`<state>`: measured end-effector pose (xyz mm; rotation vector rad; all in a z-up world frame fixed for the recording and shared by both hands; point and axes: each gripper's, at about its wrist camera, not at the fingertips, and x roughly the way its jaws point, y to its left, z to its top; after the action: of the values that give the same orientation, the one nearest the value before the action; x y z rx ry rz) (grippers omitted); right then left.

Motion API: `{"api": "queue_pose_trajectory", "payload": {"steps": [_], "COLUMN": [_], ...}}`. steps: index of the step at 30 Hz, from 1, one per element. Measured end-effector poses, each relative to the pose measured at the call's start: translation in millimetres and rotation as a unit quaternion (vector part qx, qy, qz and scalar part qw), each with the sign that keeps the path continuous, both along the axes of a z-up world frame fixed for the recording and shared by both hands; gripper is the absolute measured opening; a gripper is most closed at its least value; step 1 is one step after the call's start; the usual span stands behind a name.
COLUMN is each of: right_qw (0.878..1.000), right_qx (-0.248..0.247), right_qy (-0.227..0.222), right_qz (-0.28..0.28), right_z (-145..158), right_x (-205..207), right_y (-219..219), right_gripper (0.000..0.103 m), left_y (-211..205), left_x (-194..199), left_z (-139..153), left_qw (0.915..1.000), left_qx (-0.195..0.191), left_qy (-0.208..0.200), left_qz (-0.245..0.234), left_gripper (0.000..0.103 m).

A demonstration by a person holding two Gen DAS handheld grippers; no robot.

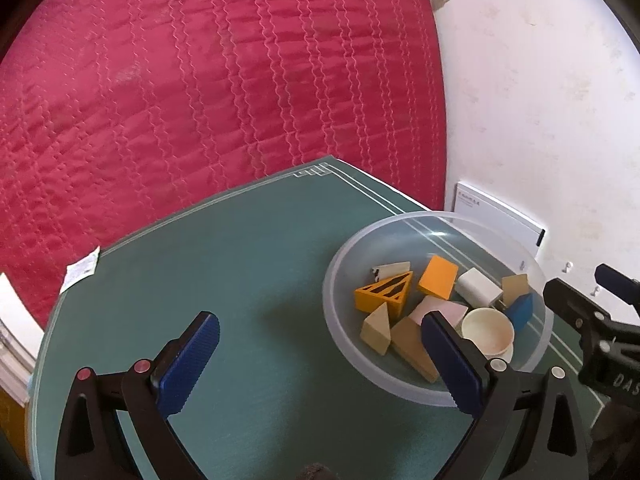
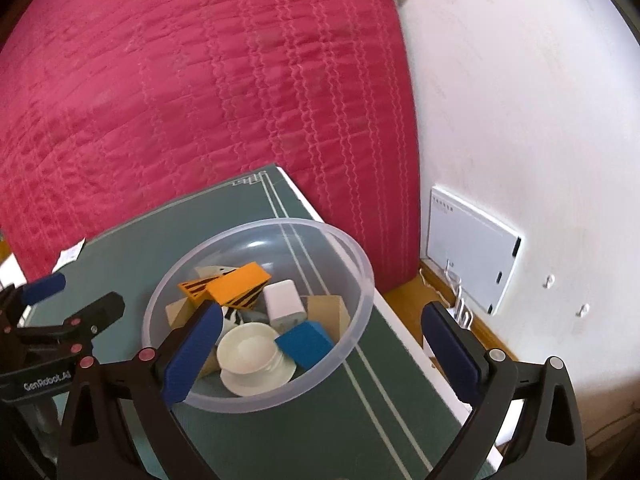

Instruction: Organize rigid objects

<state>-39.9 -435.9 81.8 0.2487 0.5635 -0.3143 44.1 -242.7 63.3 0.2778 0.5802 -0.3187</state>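
A clear plastic bowl (image 1: 340, 320) (image 2: 360, 264) stands on the green table mat (image 1: 224, 264) (image 2: 160, 232) and holds several rigid pieces: an orange block (image 1: 438, 276) (image 2: 240, 280), a yellow striped wedge (image 1: 384, 294), a white charger cube (image 1: 478, 286) (image 2: 282, 300), a blue block (image 1: 520, 310) (image 2: 306, 342), a cream cap (image 1: 486, 328) (image 2: 254, 356) and tan wooden wedges (image 1: 376, 330). My left gripper (image 1: 320, 338) hangs open just left of the bowl, nothing between its fingers. My right gripper (image 2: 320, 326) hangs open above the bowl's right side, also holding nothing.
A red quilted bed cover (image 1: 200, 80) (image 2: 180, 80) fills the space behind the table. A white wall (image 2: 520, 120) with a white router box (image 1: 500, 212) (image 2: 472, 248) lies to the right. A paper label (image 1: 82, 268) sits at the mat's left edge.
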Motion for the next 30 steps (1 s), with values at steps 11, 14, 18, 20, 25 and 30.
{"api": "queue_pose_trajectory", "payload": {"steps": [11,14,18,20,25,30], "right_qw": [0.998,0.998,0.997,0.997,0.996,0.996], "right_qx": [-0.037,-0.041,-0.05,-0.052,-0.057,-0.06], "right_qy": [0.028,0.031,0.034,0.037,0.046,0.053], "right_qz": [0.029,0.032,0.037,0.041,0.048,0.048], "right_z": [-10.5,-11.6,-12.8,-13.3,-17.0,-19.6], "right_x": [4.1,4.8,5.4,6.7,8.9,9.3], "right_y": [21.9,24.1,27.8,29.5,32.6,34.3], "right_gripper": [0.1,0.1,0.1,0.1,0.1,0.1], "left_y": [1.4,2.0,2.1,1.4,-1.6,-2.0], "left_x": [-14.3,-14.3,-13.0,-13.7,-13.1,-13.5], "left_z": [-5.3,-6.3,-7.7,-8.2,-11.9,-15.0], "left_qw": [0.9996,0.9995,0.9995,0.9995,0.9991,0.999], "left_qx": [0.008,0.008,0.009,0.01,0.023,0.03], "left_qy": [-0.029,-0.031,-0.03,-0.031,-0.034,-0.031], "left_qz": [-0.001,0.0,0.002,0.002,0.009,0.012], "left_gripper": [0.102,0.102,0.102,0.102,0.102,0.102]}}
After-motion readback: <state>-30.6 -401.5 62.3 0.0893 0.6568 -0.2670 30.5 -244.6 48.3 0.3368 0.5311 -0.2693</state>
